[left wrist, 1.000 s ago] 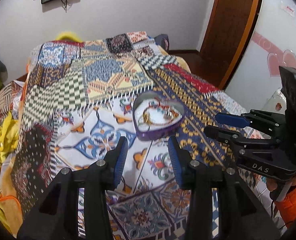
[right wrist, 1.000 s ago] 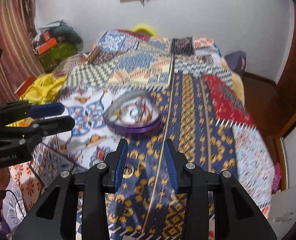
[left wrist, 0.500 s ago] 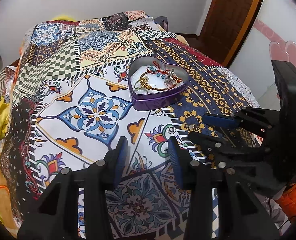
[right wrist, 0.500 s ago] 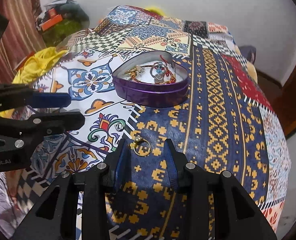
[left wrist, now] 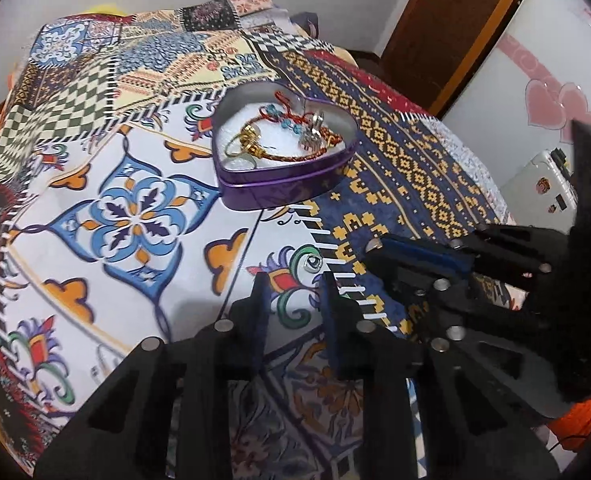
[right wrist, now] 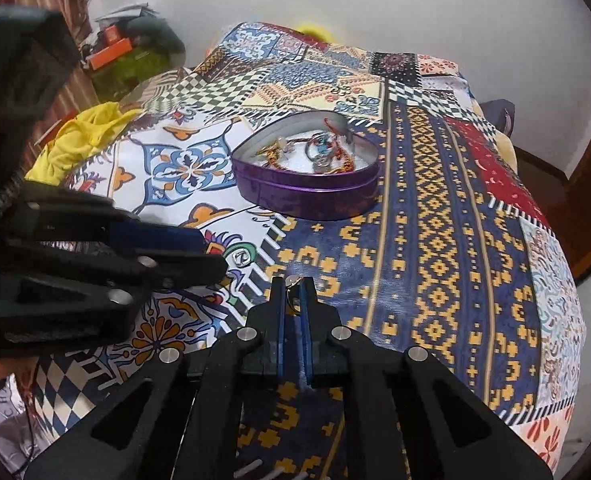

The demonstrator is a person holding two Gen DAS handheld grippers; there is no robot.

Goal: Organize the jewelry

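Right gripper [right wrist: 292, 292] clamped on a gold ring [right wrist: 294, 281] just above the patchwork bed cover [right wrist: 439, 248]; left gripper [left wrist: 291, 292] apart over a silver ring [left wrist: 310, 264]; purple heart tin [right wrist: 307, 196] of jewelry at 12 o'clock.

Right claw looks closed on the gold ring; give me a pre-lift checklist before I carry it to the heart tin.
1. Ring caught: the right claw is narrowed around the gold ring at its tips. Ok.
2. Grip firm enough to lift: cannot tell, since the ring is mostly hidden between the fingers.
3. Heart tin open, lid off, bracelets already inside. Ok.
4. Path to the tin over the bedspread: nothing in the way. Ok.
5. Left claw open, close beside the right claw; collision risk. Not ok.
6. Silver ring lies loose on the bedspread, not yet in the tin. Not ok.
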